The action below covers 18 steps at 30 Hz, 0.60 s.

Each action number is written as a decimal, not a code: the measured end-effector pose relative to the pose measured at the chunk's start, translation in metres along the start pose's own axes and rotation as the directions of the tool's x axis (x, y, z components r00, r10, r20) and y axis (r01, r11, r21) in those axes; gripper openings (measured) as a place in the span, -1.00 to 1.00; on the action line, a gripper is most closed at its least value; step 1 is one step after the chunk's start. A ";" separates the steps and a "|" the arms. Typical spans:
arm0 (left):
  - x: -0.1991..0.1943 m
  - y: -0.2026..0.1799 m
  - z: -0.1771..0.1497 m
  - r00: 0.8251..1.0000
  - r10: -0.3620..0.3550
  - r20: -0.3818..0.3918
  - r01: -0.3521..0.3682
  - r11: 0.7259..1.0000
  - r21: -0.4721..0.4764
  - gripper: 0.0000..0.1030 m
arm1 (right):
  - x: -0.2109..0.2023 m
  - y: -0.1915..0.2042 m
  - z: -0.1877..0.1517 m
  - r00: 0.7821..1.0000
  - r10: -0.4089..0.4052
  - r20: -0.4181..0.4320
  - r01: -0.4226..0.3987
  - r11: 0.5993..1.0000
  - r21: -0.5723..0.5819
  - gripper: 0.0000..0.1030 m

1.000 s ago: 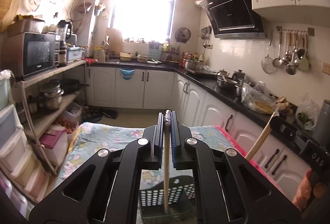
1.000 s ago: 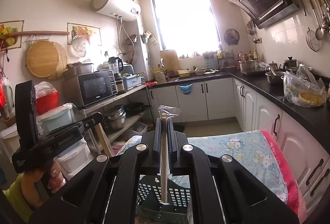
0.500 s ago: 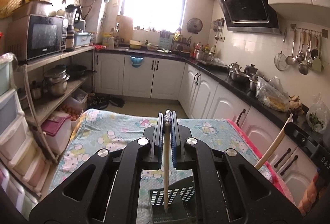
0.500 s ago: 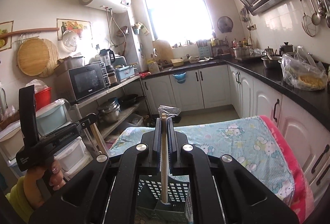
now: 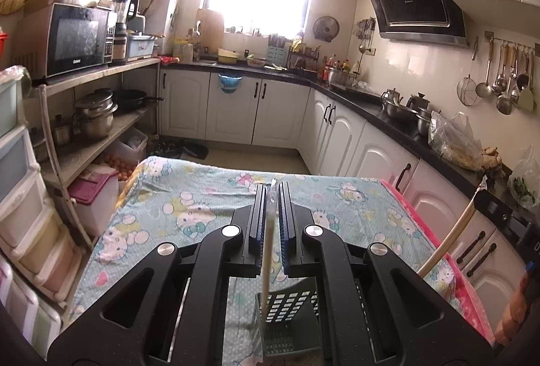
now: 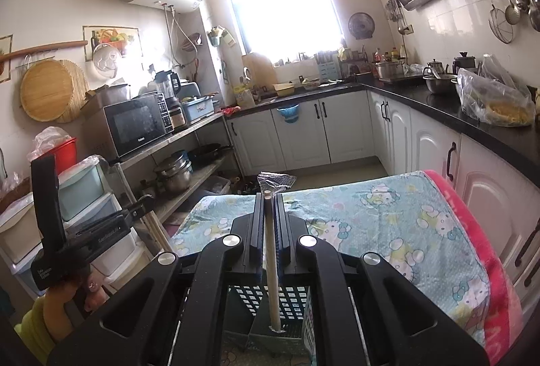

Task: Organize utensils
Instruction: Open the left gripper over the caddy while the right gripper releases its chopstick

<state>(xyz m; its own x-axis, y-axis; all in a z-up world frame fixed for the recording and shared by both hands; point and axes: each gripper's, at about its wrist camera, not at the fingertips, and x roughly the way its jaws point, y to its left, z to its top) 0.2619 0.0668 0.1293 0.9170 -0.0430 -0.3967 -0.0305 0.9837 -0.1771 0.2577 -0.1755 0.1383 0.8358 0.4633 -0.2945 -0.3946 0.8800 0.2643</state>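
My left gripper (image 5: 271, 194) is shut on a wooden chopstick (image 5: 266, 268) in a clear wrapper, held upright with its lower end over the green slotted utensil basket (image 5: 287, 322). My right gripper (image 6: 269, 197) is shut on another wrapped wooden chopstick (image 6: 272, 278), its lower end down inside the same basket (image 6: 270, 302). The basket stands on the Hello Kitty tablecloth (image 5: 189, 207). The right gripper's chopstick also shows in the left wrist view (image 5: 452, 234). The left gripper shows at the left of the right wrist view (image 6: 101, 231).
The table's pink edge (image 6: 486, 251) runs along white cabinets (image 5: 357, 157) under a black counter. A shelf rack with a microwave (image 5: 77, 38) and pots (image 5: 94, 116) stands left, with plastic drawers (image 5: 20, 214) beside the table.
Both views have tilted downward, so more of the table and basket shows. Both grippers stay shut on their chopsticks over the basket.
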 end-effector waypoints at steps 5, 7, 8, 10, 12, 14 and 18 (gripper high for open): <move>0.001 0.003 -0.007 1.000 -0.002 -0.022 0.002 1.000 -0.003 -0.84 | 0.000 -0.003 -0.005 1.000 -0.002 -0.014 0.002 1.000 0.018 -0.62; 0.000 0.004 -0.009 1.000 -0.001 -0.026 0.001 1.000 -0.004 -0.71 | -0.002 -0.004 -0.008 1.000 -0.001 -0.015 0.001 1.000 0.026 -0.52; -0.001 0.004 -0.010 1.000 -0.001 -0.028 0.001 1.000 -0.005 -0.69 | -0.002 -0.004 -0.009 1.000 -0.001 -0.016 0.002 1.000 0.027 -0.52; -0.002 0.005 -0.012 1.000 -0.003 -0.031 0.003 1.000 -0.008 -0.57 | -0.004 -0.004 -0.011 1.000 -0.004 -0.016 0.005 1.000 0.028 -0.46; -0.003 0.006 -0.014 0.999 -0.004 -0.035 0.003 1.000 -0.009 -0.43 | -0.004 -0.005 -0.013 1.000 -0.006 -0.019 0.006 1.000 0.029 -0.39; -0.005 0.006 -0.017 0.999 -0.006 -0.039 0.006 1.000 -0.008 -0.33 | -0.005 -0.005 -0.015 1.000 -0.006 -0.023 0.007 0.999 0.032 -0.36; -0.008 0.006 -0.020 0.999 -0.008 -0.042 0.008 1.000 -0.007 -0.02 | -0.007 -0.009 -0.017 1.000 -0.012 -0.024 0.013 0.999 0.039 -0.21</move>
<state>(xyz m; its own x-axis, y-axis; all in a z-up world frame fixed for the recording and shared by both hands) 0.2464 0.0694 0.1129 0.8999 -0.0585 -0.4322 -0.0256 0.9822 -0.1862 0.2489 -0.1847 0.1218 0.8312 0.4549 -0.3197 -0.3684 0.8813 0.2960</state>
